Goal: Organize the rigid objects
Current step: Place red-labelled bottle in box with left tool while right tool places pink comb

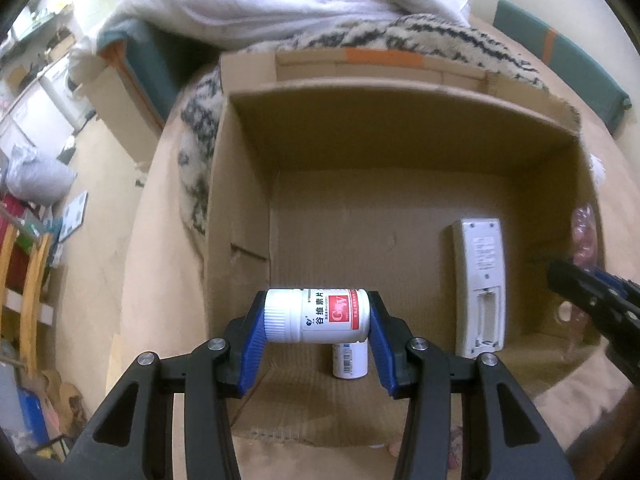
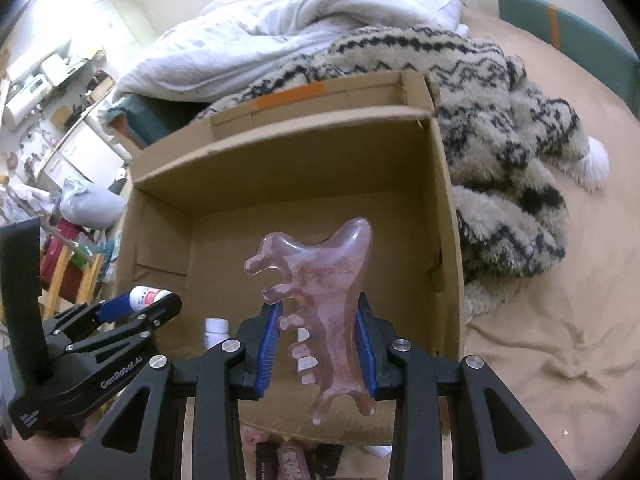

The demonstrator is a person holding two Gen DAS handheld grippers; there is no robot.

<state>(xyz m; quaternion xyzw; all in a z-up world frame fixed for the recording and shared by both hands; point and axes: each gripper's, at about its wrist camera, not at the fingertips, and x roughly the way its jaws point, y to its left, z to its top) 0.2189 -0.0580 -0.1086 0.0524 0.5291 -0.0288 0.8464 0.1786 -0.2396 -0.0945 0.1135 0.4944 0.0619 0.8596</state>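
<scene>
Hovering over the box (image 1: 400, 128), my left gripper (image 1: 316, 316) is clamped on a white bottle (image 1: 316, 314) lying crosswise; below it a second bottle (image 1: 350, 360), then a remote (image 1: 480, 280). My right gripper (image 2: 316, 336) clamps a pink comb (image 2: 320, 292).

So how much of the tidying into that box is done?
Done: a white remote and a small bottle already sit in the cardboard box. In hand: the left gripper holds a pill bottle, the right gripper a pink comb. Left: dropping both in.
</scene>
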